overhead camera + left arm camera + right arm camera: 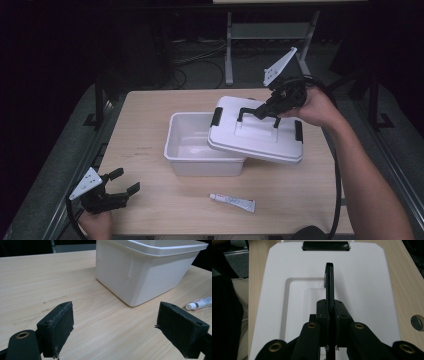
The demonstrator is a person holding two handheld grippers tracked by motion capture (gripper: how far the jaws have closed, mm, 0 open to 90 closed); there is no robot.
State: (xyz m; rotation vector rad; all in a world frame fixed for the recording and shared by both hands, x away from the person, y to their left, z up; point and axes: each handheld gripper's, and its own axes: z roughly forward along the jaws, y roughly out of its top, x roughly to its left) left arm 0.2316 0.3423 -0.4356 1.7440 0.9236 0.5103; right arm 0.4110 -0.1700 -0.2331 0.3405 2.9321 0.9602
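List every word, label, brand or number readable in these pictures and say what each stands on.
None can be read.
Tube: red and dark print along its side, too small and blurred to read in the high view and the left gripper view.
Lid, box, table: no lettering seen.

a small white tube [232, 202] lies on the wooden table [150, 165], near its front edge.
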